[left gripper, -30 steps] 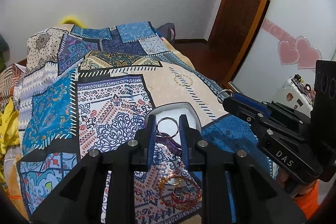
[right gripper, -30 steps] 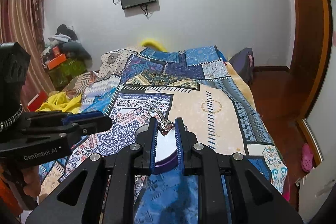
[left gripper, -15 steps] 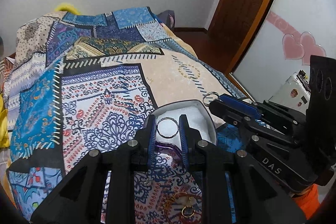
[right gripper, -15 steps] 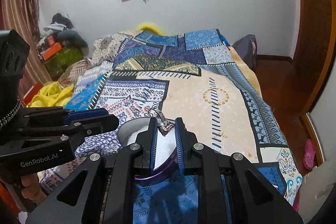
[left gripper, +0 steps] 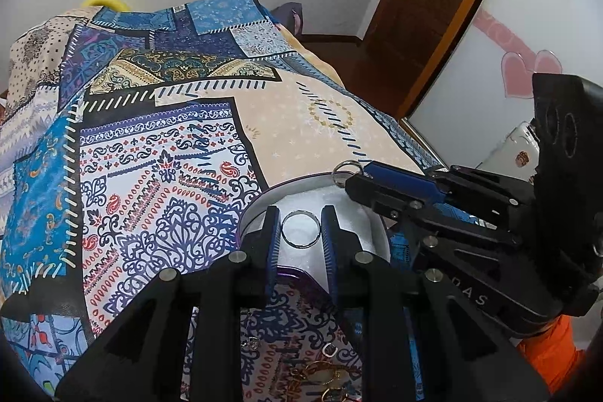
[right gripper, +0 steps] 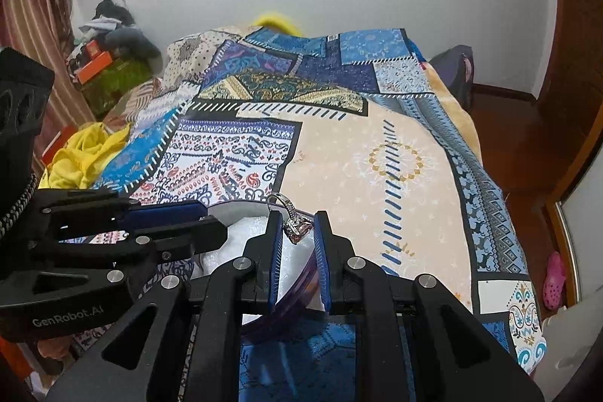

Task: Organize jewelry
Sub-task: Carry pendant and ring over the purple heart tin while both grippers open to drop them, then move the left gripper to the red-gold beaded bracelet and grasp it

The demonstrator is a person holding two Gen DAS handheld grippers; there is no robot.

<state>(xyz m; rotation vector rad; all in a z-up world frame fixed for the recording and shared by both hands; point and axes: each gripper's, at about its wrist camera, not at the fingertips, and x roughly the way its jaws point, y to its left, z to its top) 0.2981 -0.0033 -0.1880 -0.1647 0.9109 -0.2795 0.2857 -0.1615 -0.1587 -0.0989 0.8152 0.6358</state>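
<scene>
My left gripper is shut on a plain silver ring and holds it over the white foam inside a round purple-rimmed jewelry box. My right gripper is shut on a silver ring with a stone, above the same box; its blue fingertip and ring also show in the left wrist view at the box's far right rim. Several gold pieces of jewelry lie on the bedspread near me, below the left gripper.
The box sits on a patchwork bedspread on a bed. A wooden door and white cabinet with pink hearts stand to the right. Yellow cloth and clutter lie left of the bed.
Both grippers have moved forward and down with their rings, closer over the box. The gold jewelry has slid lower in the left wrist view.
</scene>
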